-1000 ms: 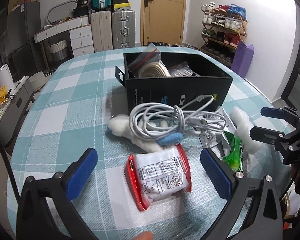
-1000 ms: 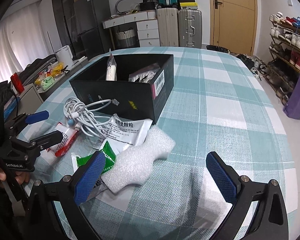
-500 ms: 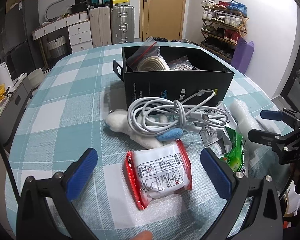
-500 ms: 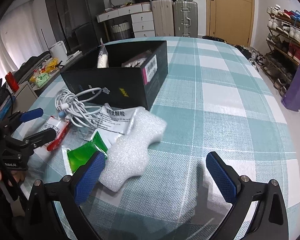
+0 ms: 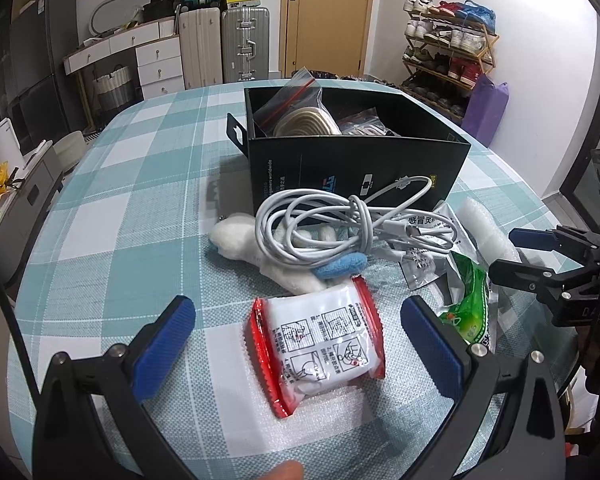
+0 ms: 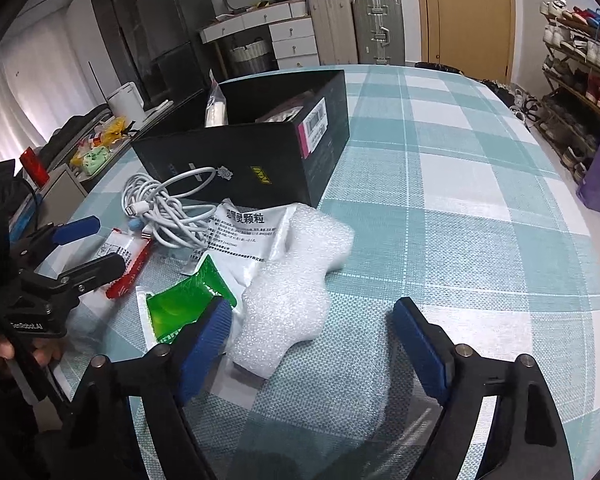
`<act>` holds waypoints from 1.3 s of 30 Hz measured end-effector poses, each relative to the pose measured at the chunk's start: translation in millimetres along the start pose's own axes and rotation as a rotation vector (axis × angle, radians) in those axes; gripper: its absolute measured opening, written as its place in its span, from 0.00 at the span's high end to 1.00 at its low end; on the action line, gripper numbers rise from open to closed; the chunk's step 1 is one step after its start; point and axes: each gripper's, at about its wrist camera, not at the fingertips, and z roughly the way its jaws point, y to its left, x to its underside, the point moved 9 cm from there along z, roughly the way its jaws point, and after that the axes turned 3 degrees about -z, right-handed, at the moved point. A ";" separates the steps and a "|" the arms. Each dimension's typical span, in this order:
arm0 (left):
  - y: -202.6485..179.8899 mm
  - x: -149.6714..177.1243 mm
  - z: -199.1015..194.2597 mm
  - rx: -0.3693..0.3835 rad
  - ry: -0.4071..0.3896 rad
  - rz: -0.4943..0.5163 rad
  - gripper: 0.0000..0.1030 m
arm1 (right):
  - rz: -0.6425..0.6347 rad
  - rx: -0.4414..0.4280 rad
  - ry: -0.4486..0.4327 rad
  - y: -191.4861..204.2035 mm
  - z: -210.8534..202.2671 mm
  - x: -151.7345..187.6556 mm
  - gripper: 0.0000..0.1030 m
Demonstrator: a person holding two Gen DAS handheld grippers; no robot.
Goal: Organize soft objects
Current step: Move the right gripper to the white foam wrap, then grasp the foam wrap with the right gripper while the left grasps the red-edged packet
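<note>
A white packet with red ends (image 5: 320, 336) lies on the checked table between the fingers of my open left gripper (image 5: 296, 332). Behind it a white plush toy (image 5: 252, 248) lies under a coiled white cable (image 5: 340, 228). A silver sachet (image 6: 248, 236), a green packet (image 6: 188, 308) and a white foam piece (image 6: 296, 280) lie in front of my open right gripper (image 6: 312, 340). The foam sits partly between its fingers. A black box (image 5: 356, 160) holding bagged items stands behind the pile.
The table edge (image 6: 580, 420) curves close on the right. Suitcases (image 5: 224, 44), drawers and a shoe rack (image 5: 448, 48) stand against the far walls. My right gripper also shows in the left wrist view (image 5: 540, 256).
Both grippers have moved forward and lower toward the pile. The red-ended packet now lies between the left fingers and the foam piece reaches between the right fingers.
</note>
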 end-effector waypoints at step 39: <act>-5.5 18.0 3.3 -0.037 0.092 0.061 0.17 | -0.059 -0.021 -0.114 17.7 -21.2 -12.1 0.60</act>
